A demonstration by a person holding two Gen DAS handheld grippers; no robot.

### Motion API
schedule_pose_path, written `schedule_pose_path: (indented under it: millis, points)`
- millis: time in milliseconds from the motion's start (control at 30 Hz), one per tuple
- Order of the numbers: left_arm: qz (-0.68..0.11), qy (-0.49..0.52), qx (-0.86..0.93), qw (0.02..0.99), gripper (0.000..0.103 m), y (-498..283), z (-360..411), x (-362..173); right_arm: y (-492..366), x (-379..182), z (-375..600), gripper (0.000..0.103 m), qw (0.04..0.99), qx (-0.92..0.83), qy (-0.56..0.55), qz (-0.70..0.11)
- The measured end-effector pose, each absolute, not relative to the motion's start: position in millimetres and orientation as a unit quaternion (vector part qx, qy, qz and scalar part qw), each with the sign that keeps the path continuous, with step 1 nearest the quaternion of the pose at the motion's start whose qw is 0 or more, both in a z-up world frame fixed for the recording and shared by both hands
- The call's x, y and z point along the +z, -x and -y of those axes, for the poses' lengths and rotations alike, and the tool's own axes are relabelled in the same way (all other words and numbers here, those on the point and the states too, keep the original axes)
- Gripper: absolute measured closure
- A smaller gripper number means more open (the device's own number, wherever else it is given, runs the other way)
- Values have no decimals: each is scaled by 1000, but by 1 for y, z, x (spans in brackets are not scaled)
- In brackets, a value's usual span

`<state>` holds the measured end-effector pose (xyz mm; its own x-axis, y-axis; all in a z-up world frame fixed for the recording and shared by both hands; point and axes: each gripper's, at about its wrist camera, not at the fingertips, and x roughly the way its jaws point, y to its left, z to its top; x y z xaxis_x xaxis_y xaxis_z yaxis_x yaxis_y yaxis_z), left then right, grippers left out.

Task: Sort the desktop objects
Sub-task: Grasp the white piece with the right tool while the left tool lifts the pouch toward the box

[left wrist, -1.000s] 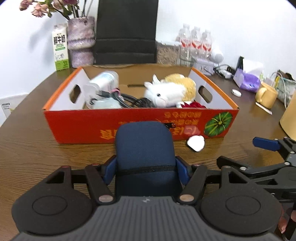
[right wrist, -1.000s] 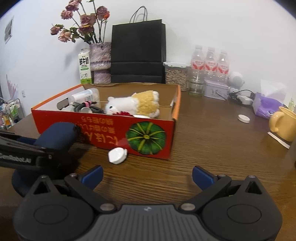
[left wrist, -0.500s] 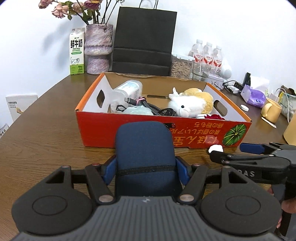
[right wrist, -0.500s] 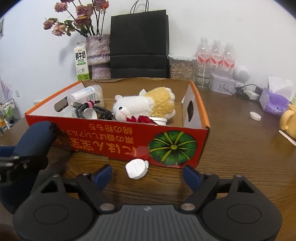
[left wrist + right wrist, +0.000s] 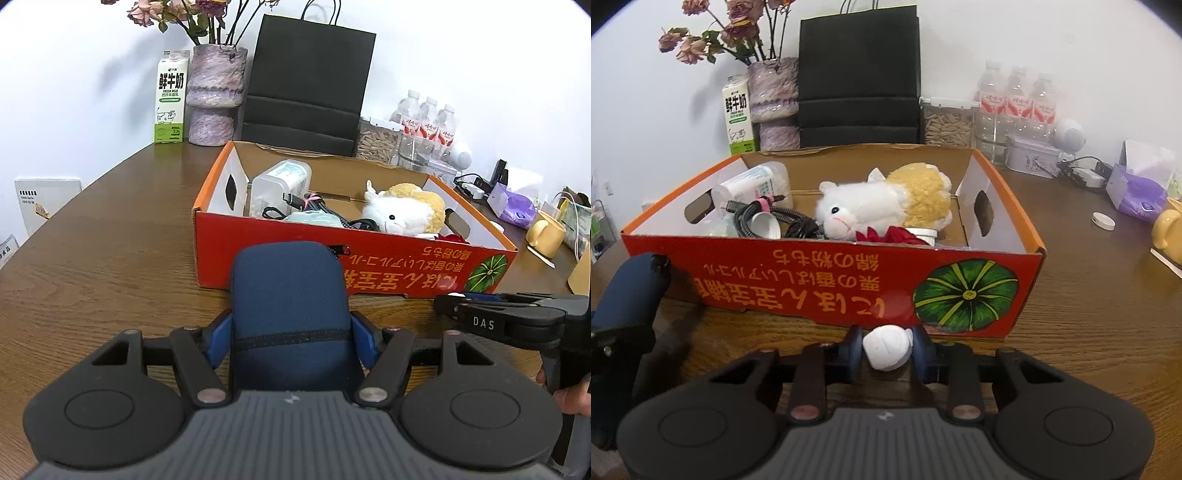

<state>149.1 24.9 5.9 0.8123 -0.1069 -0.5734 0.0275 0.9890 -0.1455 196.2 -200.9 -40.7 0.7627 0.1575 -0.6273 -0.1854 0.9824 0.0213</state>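
Closing: right gripper (image 5: pixel 888 350), fingers just narrowed around small white rounded object (image 5: pixel 887 348) before orange cardboard box (image 5: pixel 827 284); confirm contact, then lift. Left gripper (image 5: pixel 290 332) clamps navy fabric pouch (image 5: pixel 290 295).

The left gripper (image 5: pixel 291 334) is clamped on a blue pouch (image 5: pixel 290 295). The right gripper (image 5: pixel 888 352), its jaws just closed inward, is pressed against a white object (image 5: pixel 887 347).

Home or office desk: wooden table (image 5: pixel 110 251), milk carton (image 5: pixel 170 101), flower vase (image 5: pixel 215 96), water bottles (image 5: pixel 1017 99)
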Motion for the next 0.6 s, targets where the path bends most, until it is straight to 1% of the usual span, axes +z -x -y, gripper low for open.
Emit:
schedule_pose_path:
  millis: [400, 600]
  points:
    - [-298, 66, -37, 952, 36, -141, -28, 8, -174, -35, 202, 76, 941, 110, 14, -320]
    - [-255, 62, -44, 964, 36, -129, -26, 32, -150, -11, 207, 76, 949, 136, 13, -284]
